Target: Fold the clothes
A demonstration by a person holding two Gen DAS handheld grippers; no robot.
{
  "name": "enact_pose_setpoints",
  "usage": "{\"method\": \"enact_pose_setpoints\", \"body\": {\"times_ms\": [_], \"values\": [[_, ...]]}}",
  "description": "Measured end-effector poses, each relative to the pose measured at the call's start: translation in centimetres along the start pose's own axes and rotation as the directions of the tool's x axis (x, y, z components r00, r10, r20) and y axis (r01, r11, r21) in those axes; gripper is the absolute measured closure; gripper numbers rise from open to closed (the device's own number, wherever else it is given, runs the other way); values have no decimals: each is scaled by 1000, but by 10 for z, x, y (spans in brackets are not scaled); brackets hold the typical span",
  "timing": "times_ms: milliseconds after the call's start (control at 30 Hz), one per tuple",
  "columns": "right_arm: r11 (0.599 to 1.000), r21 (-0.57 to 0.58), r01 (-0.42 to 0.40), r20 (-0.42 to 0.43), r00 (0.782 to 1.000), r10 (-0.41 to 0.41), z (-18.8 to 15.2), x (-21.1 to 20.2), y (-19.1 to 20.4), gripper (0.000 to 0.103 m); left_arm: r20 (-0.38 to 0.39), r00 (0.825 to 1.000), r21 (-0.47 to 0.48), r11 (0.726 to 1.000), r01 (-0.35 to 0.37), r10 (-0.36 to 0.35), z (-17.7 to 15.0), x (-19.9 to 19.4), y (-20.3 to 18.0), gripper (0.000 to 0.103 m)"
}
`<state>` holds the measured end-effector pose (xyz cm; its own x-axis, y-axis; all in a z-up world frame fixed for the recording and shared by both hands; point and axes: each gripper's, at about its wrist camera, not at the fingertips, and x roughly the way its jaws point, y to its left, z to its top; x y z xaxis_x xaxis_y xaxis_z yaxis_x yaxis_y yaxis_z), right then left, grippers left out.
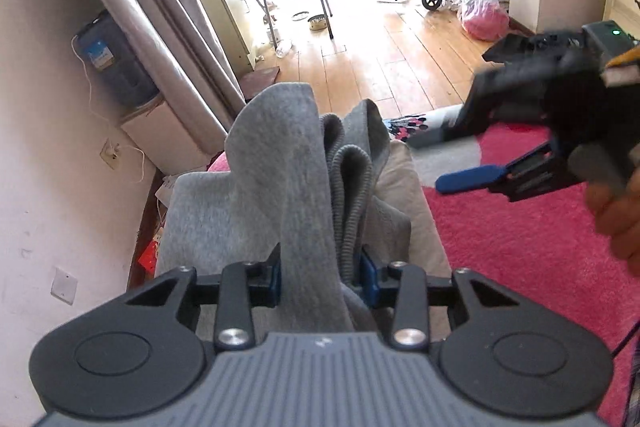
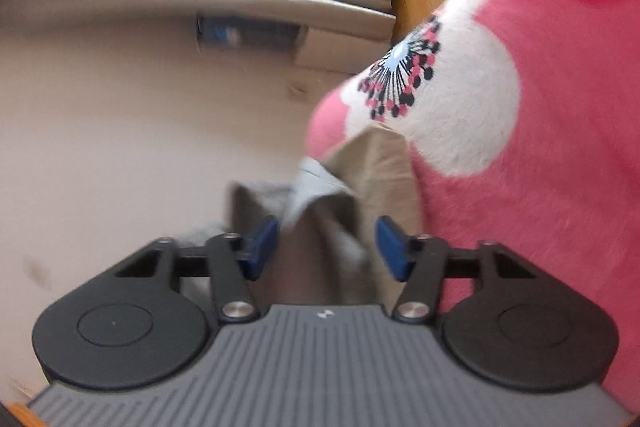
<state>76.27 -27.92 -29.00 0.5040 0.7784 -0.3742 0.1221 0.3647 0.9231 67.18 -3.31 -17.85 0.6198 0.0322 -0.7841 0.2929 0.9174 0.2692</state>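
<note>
Over pink blanket [image 1: 520, 247], grey sweatshirt [image 1: 280, 155] is pinched in left gripper [image 1: 320, 279], ribbed hem bunched between closed fingers. Right gripper [image 2: 326, 247] is held open, apparently empty; view blurred. Fabric judged soft, limp, light; best gripped at hem corners.

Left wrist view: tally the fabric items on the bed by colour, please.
Grey: 1, the grey garment clamped in the left tool
Beige: 1, the beige garment under it
Pink: 1, the pink blanket
Total: 3
</note>
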Motion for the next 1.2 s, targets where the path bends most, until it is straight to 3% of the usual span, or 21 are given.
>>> {"method": "enact_pose_setpoints", "body": {"times_ms": [67,200,300,433,667,700,733,833,933,1033,1067,1133,1200], "values": [[978,-192,84,-10,996,-87,-3,14,16,58,3,1000,-1,1000,4,-4,0,-1,1,65],[865,-477,156,0,984,-178,-7,35,36,59,9,1000,-1,1000,11,-11,-2,-1,4,65],[814,-561,153,13,984,-176,-5,42,40,62,16,1000,-10,1000,17,-17,-3,0,7,65],[703,-685,192,52,975,-216,-5,55,48,78,25,999,-15,1000,23,-23,-6,-2,10,65],[521,-840,149,15,968,-251,-18,77,63,80,42,998,-31,999,41,-39,-10,-3,14,65],[504,-849,157,27,967,-255,-19,80,63,85,44,998,-31,999,42,-40,-10,-4,14,65],[480,-859,177,54,964,-260,-20,80,66,96,44,998,-32,999,44,-42,-10,-4,14,65],[331,-902,276,195,946,-258,-22,68,85,97,45,998,-32,998,50,-48,-10,-3,13,65],[144,-928,344,306,923,-234,-28,61,104,97,45,998,-29,998,54,-53,-10,0,11,65],[-61,-926,372,373,881,-291,-45,74,98,96,38,998,-28,998,56,-55,-9,3,10,65],[-90,-913,398,405,861,-306,-48,77,91,89,37,998,-29,998,58,-57,-9,5,10,65],[-139,-882,450,470,817,-334,-56,82,78,73,34,998,-25,998,61,-60,-8,7,8,65],[53,-834,550,499,790,-356,-41,62,65,73,35,998,-13,998,62,-61,-9,9,6,65]]}}
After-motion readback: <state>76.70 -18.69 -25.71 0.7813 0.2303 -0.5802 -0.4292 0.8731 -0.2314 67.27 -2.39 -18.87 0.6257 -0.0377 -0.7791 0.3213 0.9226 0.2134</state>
